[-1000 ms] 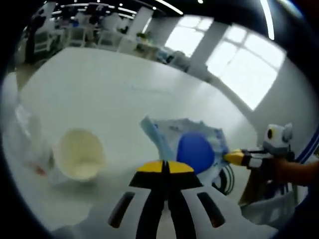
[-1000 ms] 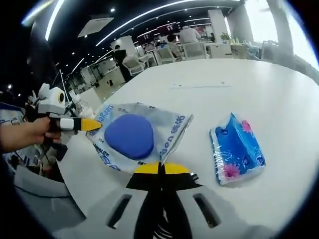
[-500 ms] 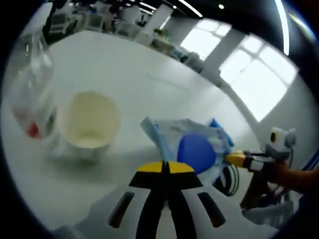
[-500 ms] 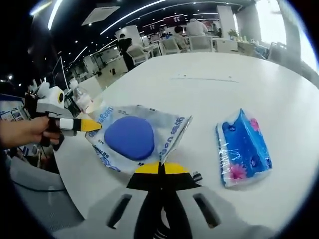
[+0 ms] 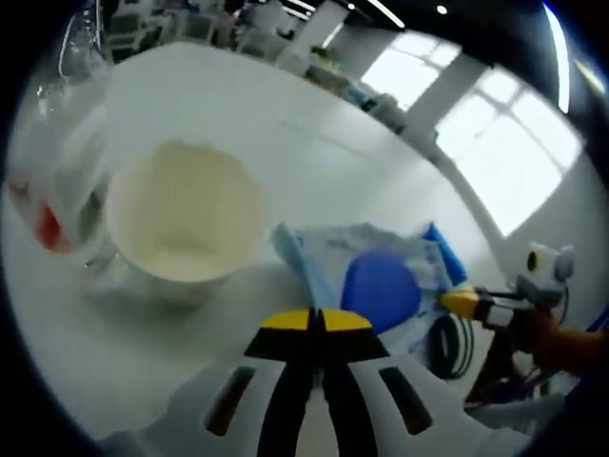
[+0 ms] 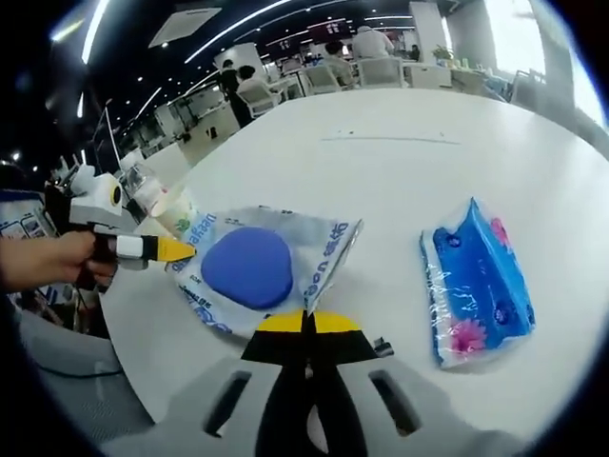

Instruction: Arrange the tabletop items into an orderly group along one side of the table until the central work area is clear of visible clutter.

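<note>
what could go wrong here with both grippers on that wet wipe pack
Both the left gripper and right gripper appear shut on edges of the wipe pack; pulling opposite ways could tear its wrapper. The paper cup and plastic bottle stand close beside it, so a sideways drag might tip them.

Blue lettering runs along the edges of the clear plastic packet (image 6: 285, 249) holding the blue round pad (image 6: 248, 268), seen in my right gripper view; the characters are too small and warped for me to read a single word. A green-printed label sits on the bottle (image 6: 172, 211) near the tabletop (image 6: 400, 181) edge, also illegible. The blue tissue pack (image 6: 478, 283) carries a pink flower print, no readable text. In my left gripper view, the paper cup (image 5: 184, 223) is plain; a red mark on the clear bottle (image 5: 52, 181) cannot be read.
</note>
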`<state>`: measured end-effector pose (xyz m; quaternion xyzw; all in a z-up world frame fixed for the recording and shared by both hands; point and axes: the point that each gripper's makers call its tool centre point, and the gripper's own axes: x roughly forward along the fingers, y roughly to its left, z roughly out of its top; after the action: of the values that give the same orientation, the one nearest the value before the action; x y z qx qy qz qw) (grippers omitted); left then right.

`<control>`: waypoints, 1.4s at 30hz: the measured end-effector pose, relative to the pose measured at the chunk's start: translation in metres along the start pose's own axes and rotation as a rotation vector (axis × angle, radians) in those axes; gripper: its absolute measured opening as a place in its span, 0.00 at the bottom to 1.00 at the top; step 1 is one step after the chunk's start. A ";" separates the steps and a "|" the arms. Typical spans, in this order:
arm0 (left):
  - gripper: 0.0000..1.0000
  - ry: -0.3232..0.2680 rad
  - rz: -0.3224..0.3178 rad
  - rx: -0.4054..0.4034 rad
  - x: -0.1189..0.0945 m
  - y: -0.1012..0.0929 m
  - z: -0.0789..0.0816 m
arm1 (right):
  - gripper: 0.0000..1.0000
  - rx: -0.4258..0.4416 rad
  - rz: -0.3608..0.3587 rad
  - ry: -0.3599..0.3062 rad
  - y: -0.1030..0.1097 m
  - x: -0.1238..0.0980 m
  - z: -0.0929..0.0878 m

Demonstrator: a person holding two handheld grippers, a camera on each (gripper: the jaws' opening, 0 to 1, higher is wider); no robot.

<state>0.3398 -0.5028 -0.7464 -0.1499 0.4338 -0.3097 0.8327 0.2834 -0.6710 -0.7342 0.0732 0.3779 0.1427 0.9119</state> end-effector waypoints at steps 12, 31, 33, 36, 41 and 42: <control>0.13 0.044 0.039 0.009 -0.004 0.014 -0.011 | 0.00 0.022 0.002 0.036 0.002 0.012 -0.010; 0.06 0.041 0.032 0.037 -0.012 0.015 -0.024 | 0.00 0.026 0.015 0.044 0.006 0.014 -0.013; 0.03 0.040 0.042 0.051 -0.012 0.017 -0.024 | 0.00 0.018 0.017 0.040 0.007 0.015 -0.012; 0.02 0.024 0.055 0.059 -0.012 0.018 -0.020 | 0.00 0.014 0.020 0.033 0.008 0.016 -0.008; 0.02 0.008 0.067 0.051 -0.011 0.022 -0.014 | 0.00 -0.002 0.021 0.032 0.010 0.020 -0.005; 0.02 0.003 0.069 0.048 -0.011 0.022 -0.013 | 0.00 -0.003 0.021 0.032 0.009 0.021 -0.004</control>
<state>0.3328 -0.4788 -0.7586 -0.1143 0.4324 -0.2915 0.8456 0.2926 -0.6554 -0.7489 0.0735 0.3913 0.1541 0.9043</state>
